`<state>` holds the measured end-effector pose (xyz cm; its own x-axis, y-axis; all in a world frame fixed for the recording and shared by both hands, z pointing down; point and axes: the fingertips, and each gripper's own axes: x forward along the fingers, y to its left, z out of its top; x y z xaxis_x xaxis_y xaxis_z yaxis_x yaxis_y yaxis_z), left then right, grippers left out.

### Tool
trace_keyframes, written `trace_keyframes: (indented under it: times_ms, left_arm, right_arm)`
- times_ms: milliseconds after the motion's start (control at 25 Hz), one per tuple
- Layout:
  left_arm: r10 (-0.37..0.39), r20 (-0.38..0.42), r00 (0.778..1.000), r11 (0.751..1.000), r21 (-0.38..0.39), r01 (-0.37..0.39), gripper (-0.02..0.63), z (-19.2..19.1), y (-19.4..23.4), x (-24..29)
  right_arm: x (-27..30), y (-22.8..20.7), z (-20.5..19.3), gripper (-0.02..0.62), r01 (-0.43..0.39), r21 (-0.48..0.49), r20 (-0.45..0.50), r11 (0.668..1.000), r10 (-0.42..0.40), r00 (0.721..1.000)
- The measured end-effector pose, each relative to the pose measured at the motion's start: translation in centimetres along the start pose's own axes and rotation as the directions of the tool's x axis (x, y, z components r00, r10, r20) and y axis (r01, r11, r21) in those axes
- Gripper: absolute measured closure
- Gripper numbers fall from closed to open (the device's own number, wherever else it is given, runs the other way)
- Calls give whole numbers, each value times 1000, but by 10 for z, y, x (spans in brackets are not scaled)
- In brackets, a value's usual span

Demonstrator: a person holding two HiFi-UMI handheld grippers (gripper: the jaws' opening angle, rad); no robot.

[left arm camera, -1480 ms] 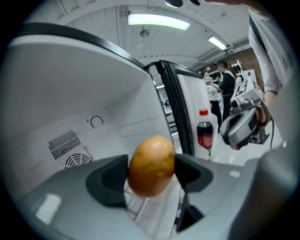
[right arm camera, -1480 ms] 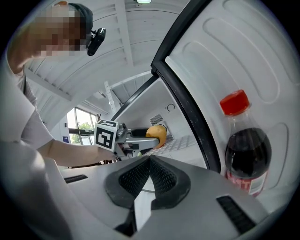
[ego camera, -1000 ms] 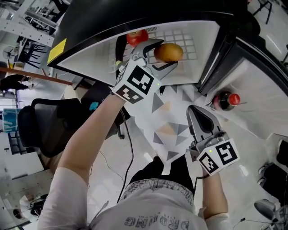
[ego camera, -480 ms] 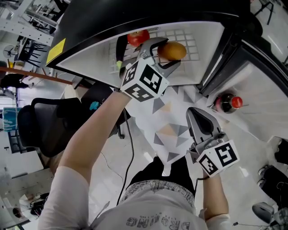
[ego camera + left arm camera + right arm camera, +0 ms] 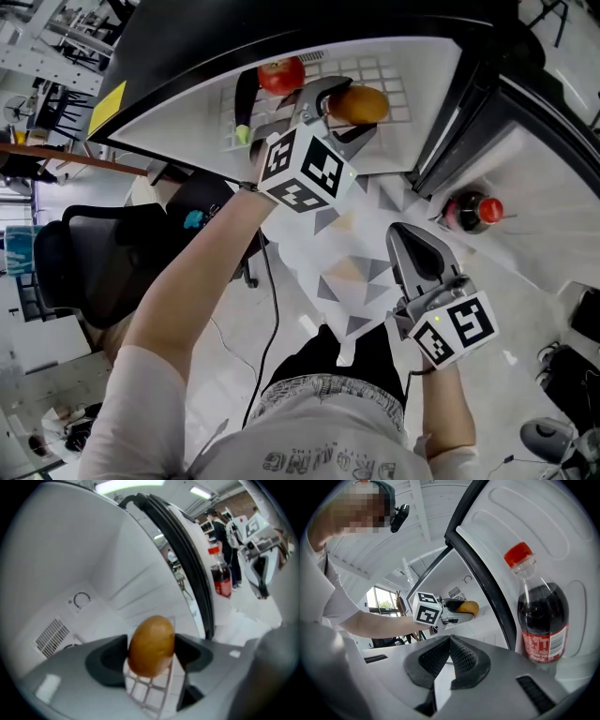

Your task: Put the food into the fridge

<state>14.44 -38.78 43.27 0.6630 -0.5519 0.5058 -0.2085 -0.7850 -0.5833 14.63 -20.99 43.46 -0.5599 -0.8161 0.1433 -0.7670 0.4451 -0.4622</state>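
With the left tool point(image 5: 349, 114) clamped on the orange-yellow fruit point(image 5: 151, 644) just above the fridge's wire shelf point(image 5: 386, 79), lower it level onto the grid, clear of the apple point(image 5: 283, 75), before letting go; the right tool point(image 5: 449, 660) hangs empty, jaws together.

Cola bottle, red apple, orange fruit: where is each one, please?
Cola bottle point(image 5: 543, 644): right gripper view, red label.
Red apple point(image 5: 282, 75): head view, its middle.
Orange fruit point(image 5: 151, 644): left gripper view, its middle.
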Motion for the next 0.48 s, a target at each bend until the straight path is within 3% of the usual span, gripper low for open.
trace_keyframes:
  times_ms: [480]
  left_arm:
    - [6,-1,1000,1000,25,-6,262,1,-5,-1]
  right_arm:
    - [2,2,1,594,-2,-2,-2,1000,2,1000]
